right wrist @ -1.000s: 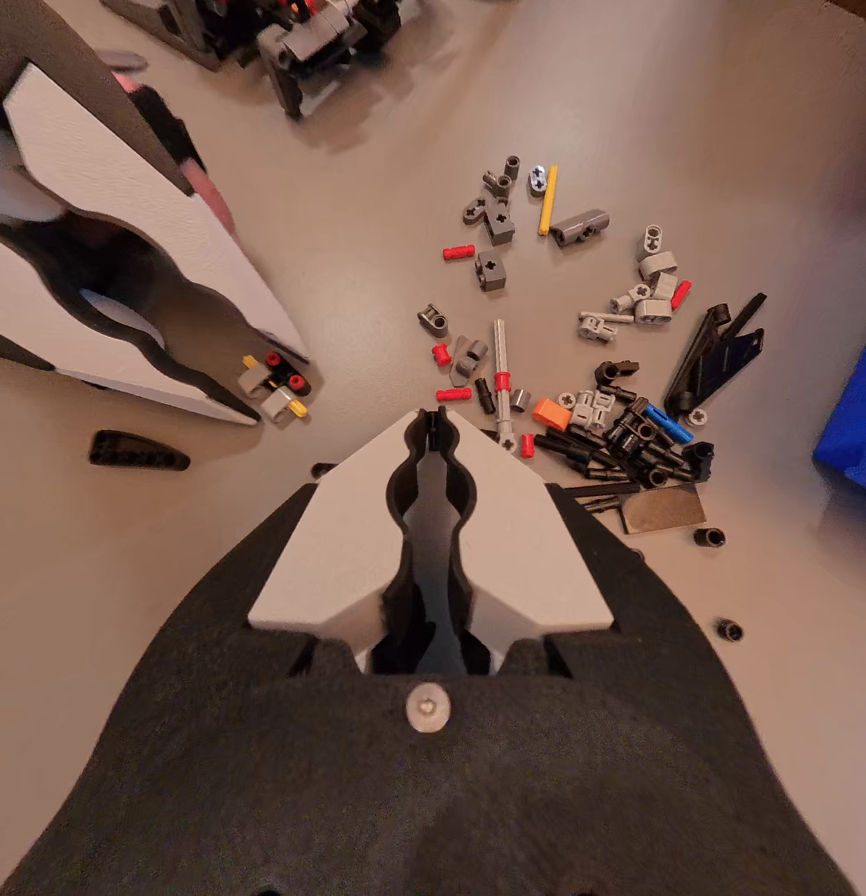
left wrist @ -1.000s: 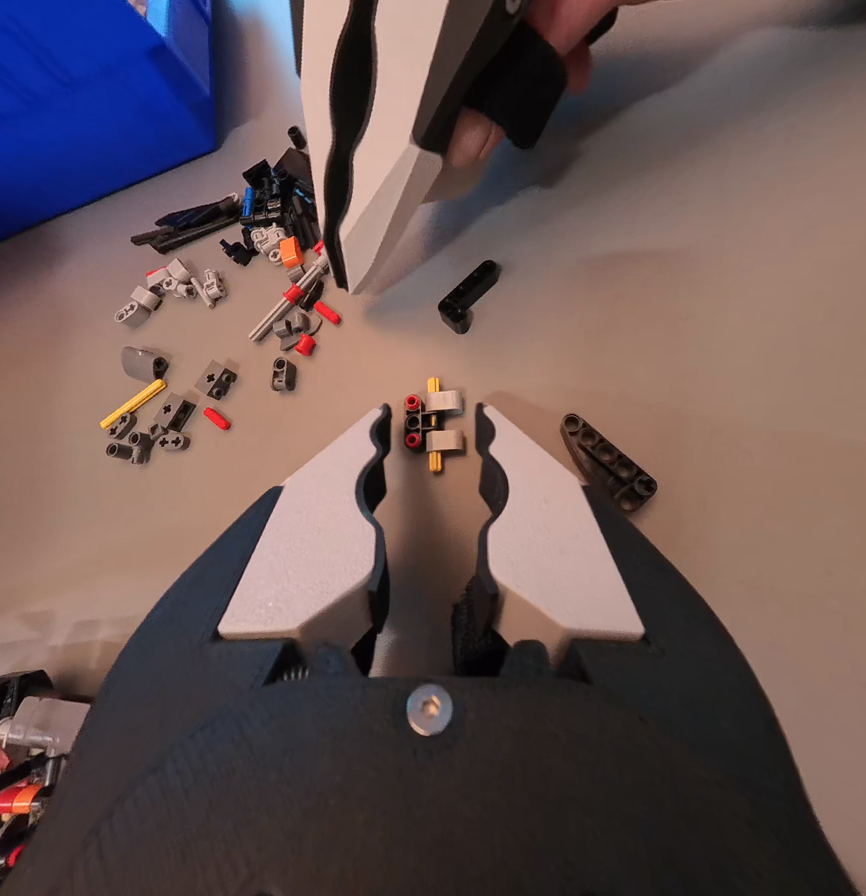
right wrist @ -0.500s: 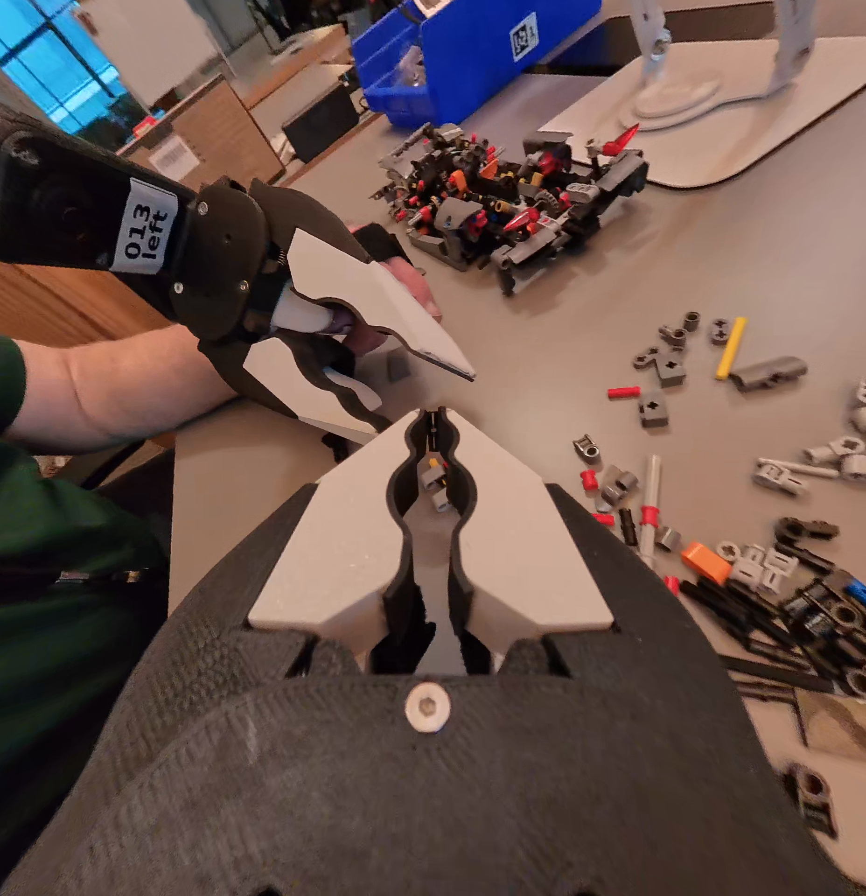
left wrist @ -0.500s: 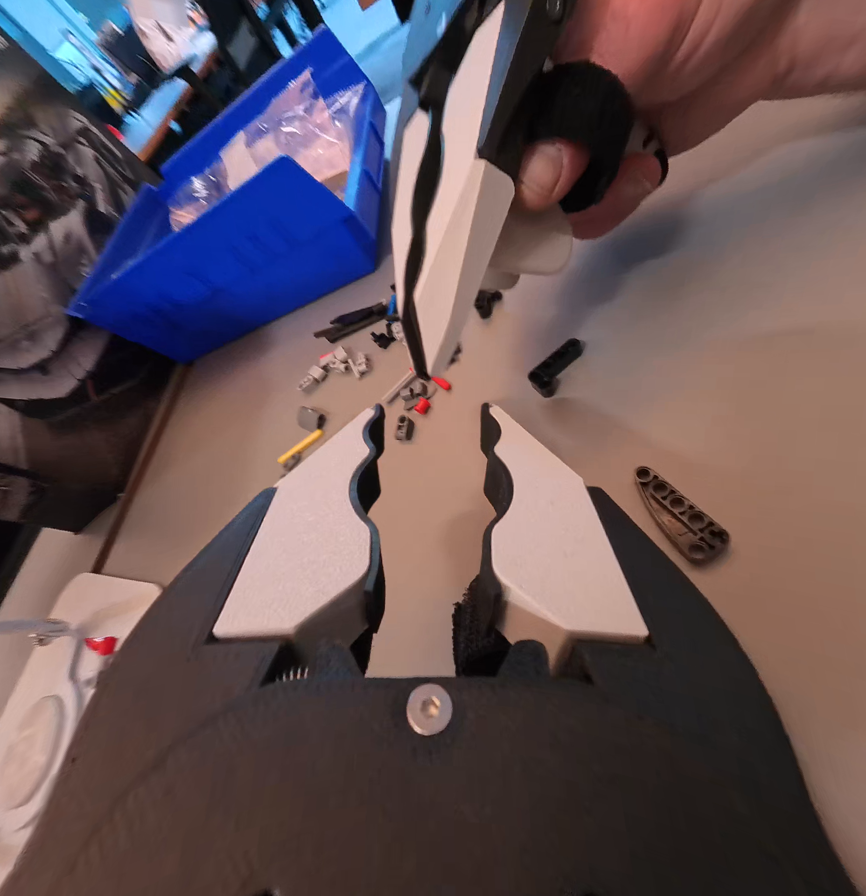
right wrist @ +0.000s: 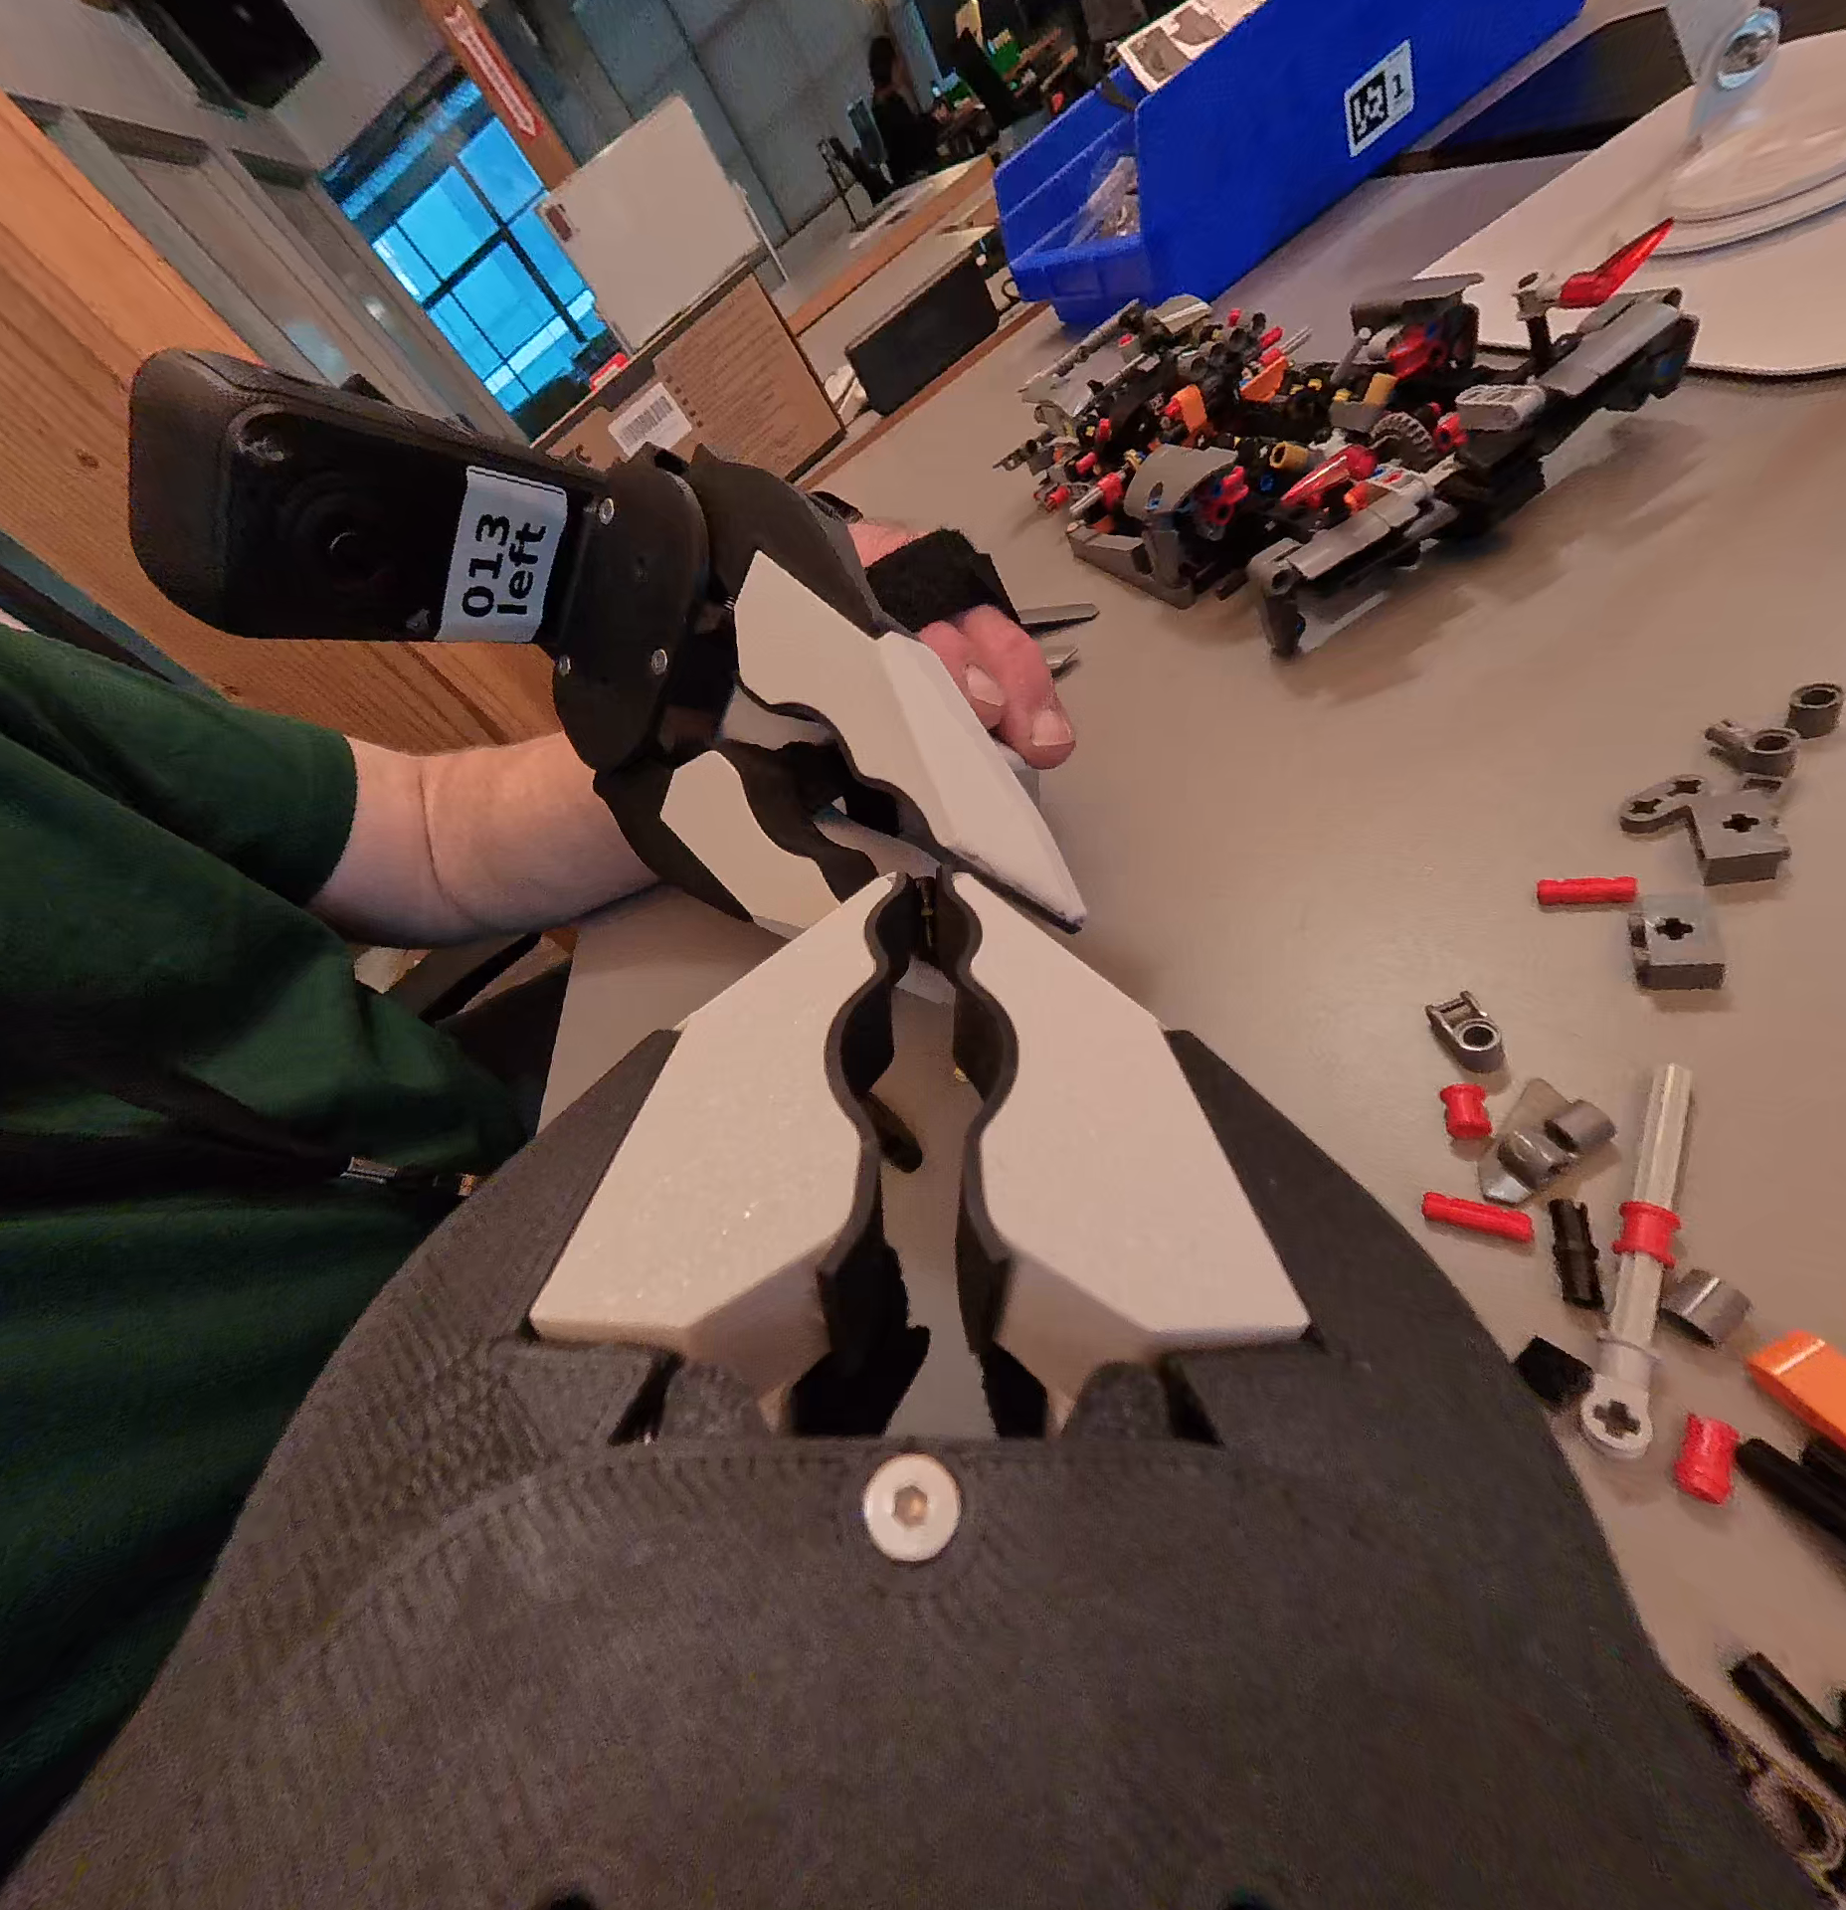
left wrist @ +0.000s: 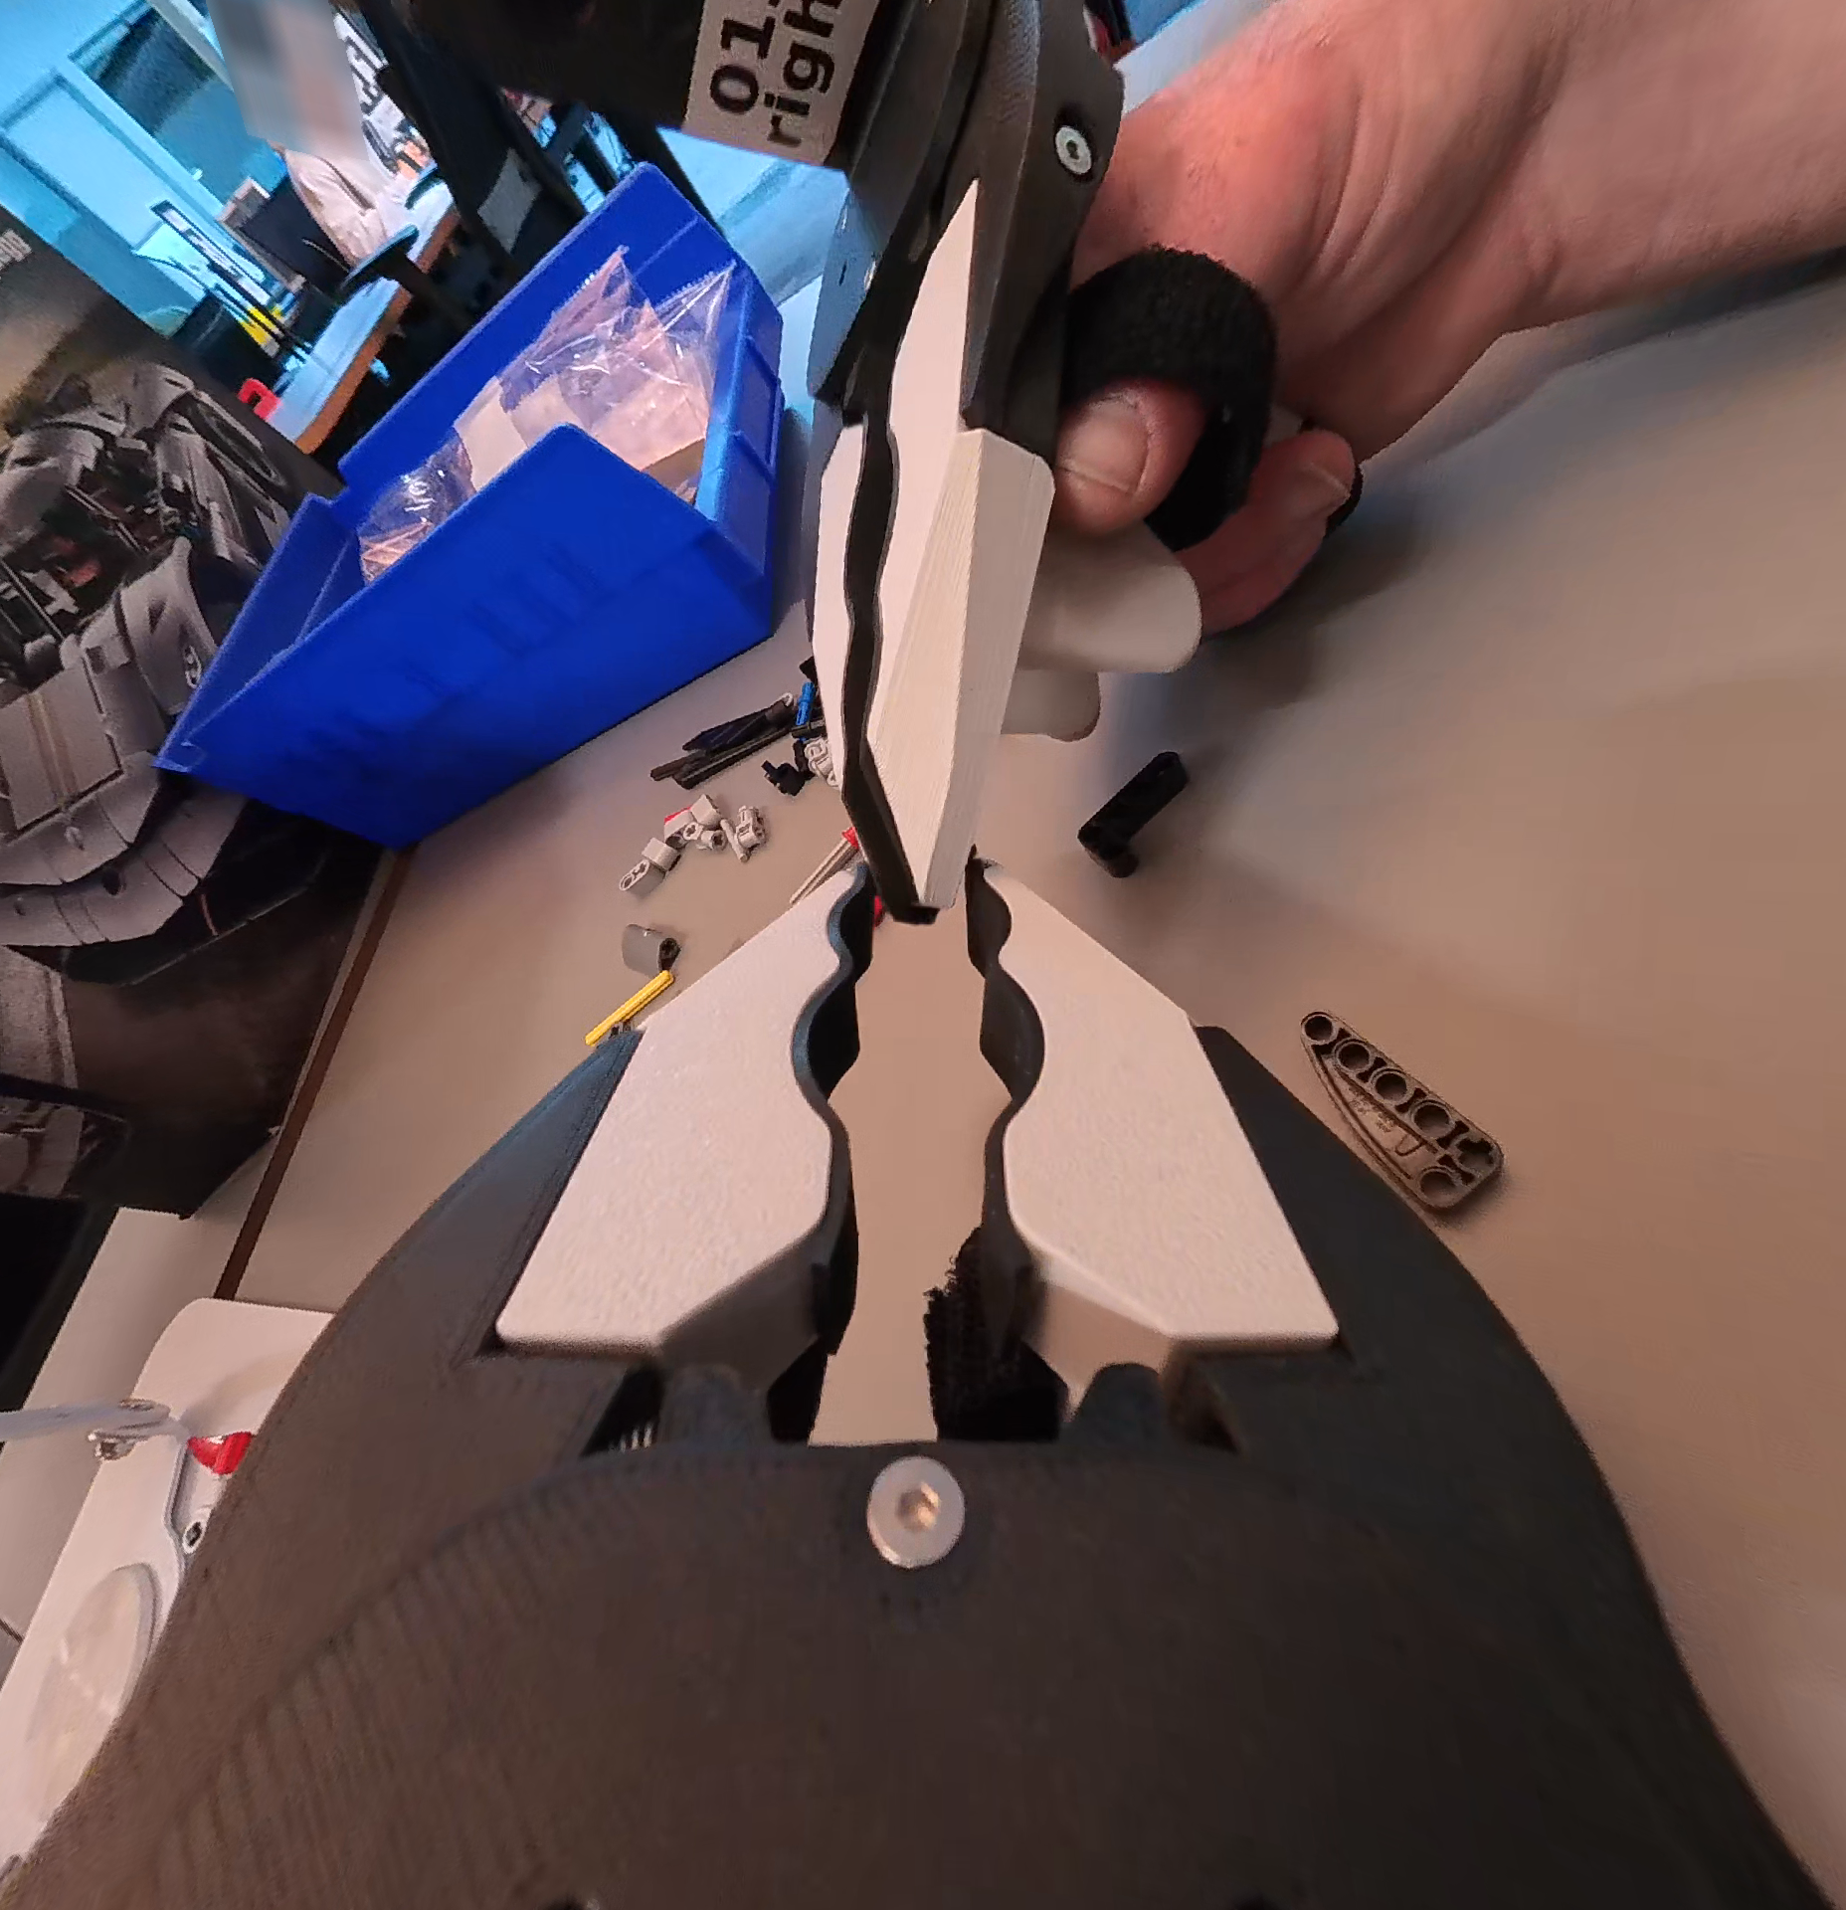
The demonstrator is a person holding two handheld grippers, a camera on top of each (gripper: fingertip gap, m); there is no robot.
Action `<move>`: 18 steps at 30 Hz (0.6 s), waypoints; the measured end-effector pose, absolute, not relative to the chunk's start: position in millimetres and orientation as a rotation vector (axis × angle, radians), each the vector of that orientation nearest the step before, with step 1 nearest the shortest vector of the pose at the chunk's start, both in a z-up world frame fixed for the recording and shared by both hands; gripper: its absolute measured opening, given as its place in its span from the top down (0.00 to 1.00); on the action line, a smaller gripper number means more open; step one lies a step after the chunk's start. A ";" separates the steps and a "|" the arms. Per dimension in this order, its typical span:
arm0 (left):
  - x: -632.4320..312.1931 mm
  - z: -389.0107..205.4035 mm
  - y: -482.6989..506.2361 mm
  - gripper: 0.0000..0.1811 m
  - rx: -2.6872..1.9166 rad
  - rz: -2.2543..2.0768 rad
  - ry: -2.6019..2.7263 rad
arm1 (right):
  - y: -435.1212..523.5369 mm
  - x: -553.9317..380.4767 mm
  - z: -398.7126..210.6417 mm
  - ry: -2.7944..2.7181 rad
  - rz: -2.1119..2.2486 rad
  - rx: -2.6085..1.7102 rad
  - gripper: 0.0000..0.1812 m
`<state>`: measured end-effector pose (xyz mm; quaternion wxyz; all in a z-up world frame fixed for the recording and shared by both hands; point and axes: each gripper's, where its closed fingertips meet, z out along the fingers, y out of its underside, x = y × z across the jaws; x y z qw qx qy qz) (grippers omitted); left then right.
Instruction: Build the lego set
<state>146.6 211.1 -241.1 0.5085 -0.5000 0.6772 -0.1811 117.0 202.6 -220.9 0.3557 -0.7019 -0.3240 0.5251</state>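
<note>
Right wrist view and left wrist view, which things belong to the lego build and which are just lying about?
Job in hand: small piece pinched in the right gripper; open left gripper beside it; part-built model; loose parts on the table.
Lying about: blue bin; printed box; white stand base.

Small dark piece [right wrist: 927,910] at right gripper [right wrist: 924,891] tips too hidden to identify; orange brick [right wrist: 1823,1390] edge-cropped
</note>
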 end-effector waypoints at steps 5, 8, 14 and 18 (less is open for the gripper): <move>146.0 -237.5 210.2 0.93 -1.194 -0.439 1.625 | 200.4 116.4 -217.4 -0.826 1.401 -1.786 0.99; 145.6 -236.1 210.9 0.93 -1.194 -0.434 1.618 | 200.5 115.8 -216.3 -0.822 1.411 -1.775 0.99; 145.1 -229.5 213.7 0.94 -1.187 -0.391 1.587 | 202.0 115.5 -209.5 -0.787 1.441 -1.737 0.99; 144.6 -227.4 215.4 0.94 -1.186 -0.373 1.573 | 203.1 115.0 -207.7 -0.785 1.428 -1.726 0.99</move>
